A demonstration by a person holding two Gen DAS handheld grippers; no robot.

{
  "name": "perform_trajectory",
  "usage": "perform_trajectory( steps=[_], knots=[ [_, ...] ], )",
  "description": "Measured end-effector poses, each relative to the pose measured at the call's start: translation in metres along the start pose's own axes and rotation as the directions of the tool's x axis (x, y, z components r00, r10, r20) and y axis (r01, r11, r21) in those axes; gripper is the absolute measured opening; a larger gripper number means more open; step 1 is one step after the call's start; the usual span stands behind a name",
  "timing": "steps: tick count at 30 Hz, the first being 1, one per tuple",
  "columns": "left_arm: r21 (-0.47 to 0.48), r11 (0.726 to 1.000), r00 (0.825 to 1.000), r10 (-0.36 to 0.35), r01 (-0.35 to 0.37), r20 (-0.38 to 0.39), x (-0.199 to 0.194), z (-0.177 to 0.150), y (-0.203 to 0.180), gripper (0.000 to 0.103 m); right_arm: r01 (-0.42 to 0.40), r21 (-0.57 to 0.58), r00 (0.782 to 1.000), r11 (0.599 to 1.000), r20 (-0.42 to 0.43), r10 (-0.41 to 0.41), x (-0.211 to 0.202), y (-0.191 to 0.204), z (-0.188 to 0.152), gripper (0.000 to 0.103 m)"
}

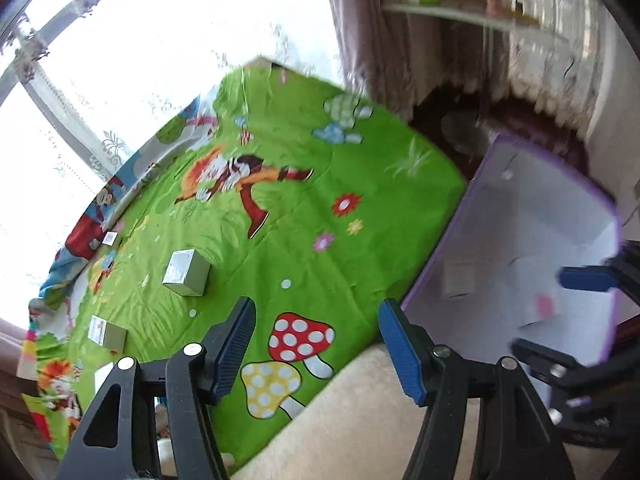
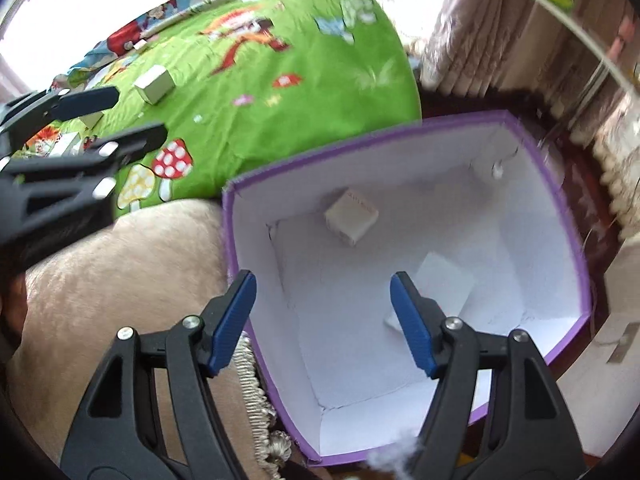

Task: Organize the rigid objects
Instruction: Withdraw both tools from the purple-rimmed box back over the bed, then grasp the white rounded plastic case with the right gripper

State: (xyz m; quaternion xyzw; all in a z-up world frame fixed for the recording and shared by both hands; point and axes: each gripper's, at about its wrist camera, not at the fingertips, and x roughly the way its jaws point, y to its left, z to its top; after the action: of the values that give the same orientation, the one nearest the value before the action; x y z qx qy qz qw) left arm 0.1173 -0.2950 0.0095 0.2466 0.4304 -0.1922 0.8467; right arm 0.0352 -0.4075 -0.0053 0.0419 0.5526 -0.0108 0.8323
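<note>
1. The left wrist view looks steeply down over the green cartoon cloth (image 1: 304, 240), its near edge close below, the purple-rimmed box (image 1: 516, 224) at right
2. The right wrist view looks steeply down, close, into the purple-rimmed box (image 2: 256, 184)
3. Both views share the cloth's near edge, the box and the beige cushion (image 2: 120, 272)

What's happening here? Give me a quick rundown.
A person with a gripper in each hand is sorting small boxes off a green sheet into a purple bin. Two boxes already lie in the bin: a cream cube and a white box. The right gripper hangs open and empty above the bin. The left gripper is open and empty over the sheet, where a silver box and another box still wait.
</note>
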Motion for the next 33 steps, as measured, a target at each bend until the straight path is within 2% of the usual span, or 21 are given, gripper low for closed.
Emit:
perform_trajectory(
  steps=[4, 6, 9, 12, 16, 21, 27, 31, 33],
  knots=[
    [-0.138, 0.990, 0.997, -0.017, 0.028, 0.081, -0.035, -0.021, 0.035, 0.065, -0.134, 0.027, 0.990, 0.991, 0.050, 0.132, -0.019, 0.014, 0.012, 0.074],
    [-0.219, 0.975, 0.994, -0.002, 0.027, 0.112, -0.059, -0.045, 0.055, 0.065, -0.126, -0.017, 0.988, 0.992, 0.085, 0.127, -0.027, 0.033, 0.016, 0.074],
    [-0.325, 0.946, 0.992, 0.033, 0.009, 0.123, -0.073, -0.076, 0.092, 0.065, -0.143, -0.088, 0.983, 0.986, 0.106, 0.152, -0.033, 0.068, 0.021, 0.075],
    [-0.446, 0.895, 0.991, 0.058, 0.002, 0.119, -0.085, -0.114, 0.129, 0.065, -0.188, -0.137, 0.976, 0.973, 0.089, 0.201, -0.033, 0.102, 0.022, 0.075],
    [-0.544, 0.839, 0.991, 0.084, -0.013, 0.104, -0.100, -0.158, 0.163, 0.065, -0.223, -0.207, 0.969, 0.953, 0.061, 0.240, -0.031, 0.144, 0.022, 0.076],
    [-0.647, 0.762, 0.996, 0.080, -0.029, 0.049, -0.102, -0.204, 0.194, 0.066, -0.232, -0.279, 0.968, 0.932, 0.027, 0.249, -0.022, 0.188, 0.015, 0.076],
    [-0.775, 0.632, 1.000, 0.019, -0.004, 0.010, -0.087, -0.237, 0.220, 0.068, -0.232, -0.317, 0.971, 0.920, -0.012, 0.240, -0.007, 0.224, 0.018, 0.076],
    [-0.803, 0.596, 1.000, 0.010, -0.009, -0.004, -0.086, -0.245, 0.225, 0.069, -0.224, -0.328, 0.974, 0.918, -0.032, 0.226, -0.001, 0.241, 0.023, 0.076],
    [-0.809, 0.587, 1.000, 0.004, -0.014, -0.014, -0.087, -0.246, 0.226, 0.071, -0.219, -0.333, 0.975, 0.917, -0.044, 0.216, 0.003, 0.252, 0.027, 0.076]
  ],
)
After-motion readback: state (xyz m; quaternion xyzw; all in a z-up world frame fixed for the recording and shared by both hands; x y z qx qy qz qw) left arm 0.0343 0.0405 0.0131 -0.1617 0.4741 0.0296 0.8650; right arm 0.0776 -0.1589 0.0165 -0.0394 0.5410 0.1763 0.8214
